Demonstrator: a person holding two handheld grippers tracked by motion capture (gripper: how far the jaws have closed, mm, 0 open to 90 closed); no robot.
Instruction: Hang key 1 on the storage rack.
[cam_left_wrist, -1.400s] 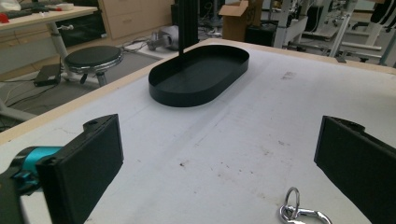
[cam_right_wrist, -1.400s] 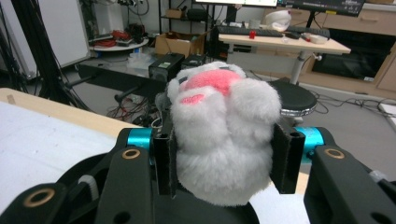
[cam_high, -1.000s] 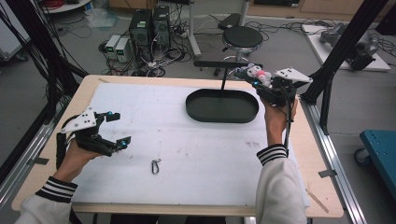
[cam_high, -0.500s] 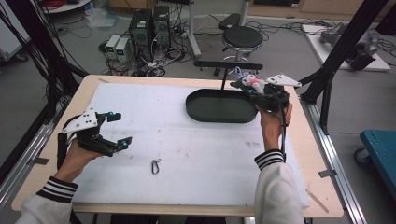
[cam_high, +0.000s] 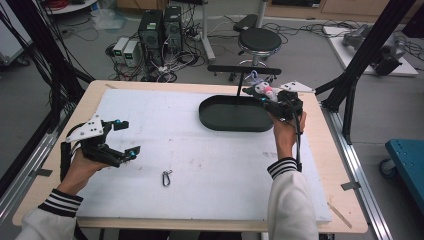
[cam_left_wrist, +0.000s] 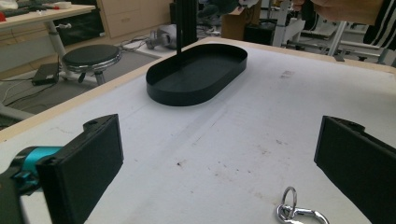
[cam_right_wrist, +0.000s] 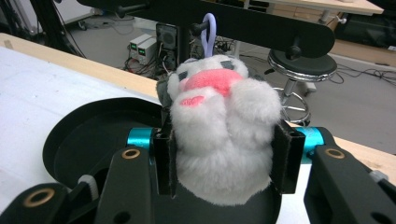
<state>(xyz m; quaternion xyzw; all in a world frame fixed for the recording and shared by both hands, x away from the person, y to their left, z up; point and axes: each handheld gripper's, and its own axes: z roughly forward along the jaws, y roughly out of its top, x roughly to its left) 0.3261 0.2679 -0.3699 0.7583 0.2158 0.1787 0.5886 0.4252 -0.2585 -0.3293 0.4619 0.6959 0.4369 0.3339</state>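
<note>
The right claw (cam_right_wrist: 224, 163) is closed on a grey plush toy (cam_right_wrist: 219, 135), with the two black jaws pressing its soft body from both sides. The toy has a pink patch on its upper part and a pale purple loop (cam_right_wrist: 208, 35) on top. In the right gripper view this loop is up at the black crossbar (cam_right_wrist: 261, 25) of a stand; I cannot tell if the loop is already on a peg or only in front of the bar. In the high view the right claw (cam_high: 262, 92) holds the toy (cam_high: 264, 91) above the far right end of the black oval tray (cam_high: 220, 120), near the thin upright post (cam_high: 240, 82) that rises from the tray and carries the crossbar.

The left claw (cam_high: 125, 137) is open, its jaws wide apart, and it hovers low over the left side of the bench (cam_high: 200, 160), which has a white cover. In the left gripper view nothing is between its jaws, and a small metal clasp with a ring (cam_left_wrist: 299, 212) lies on the white surface just before the right-hand jaw. In the high view the clasp (cam_high: 166, 178) lies near the middle of the bench, well apart from the tray
</note>
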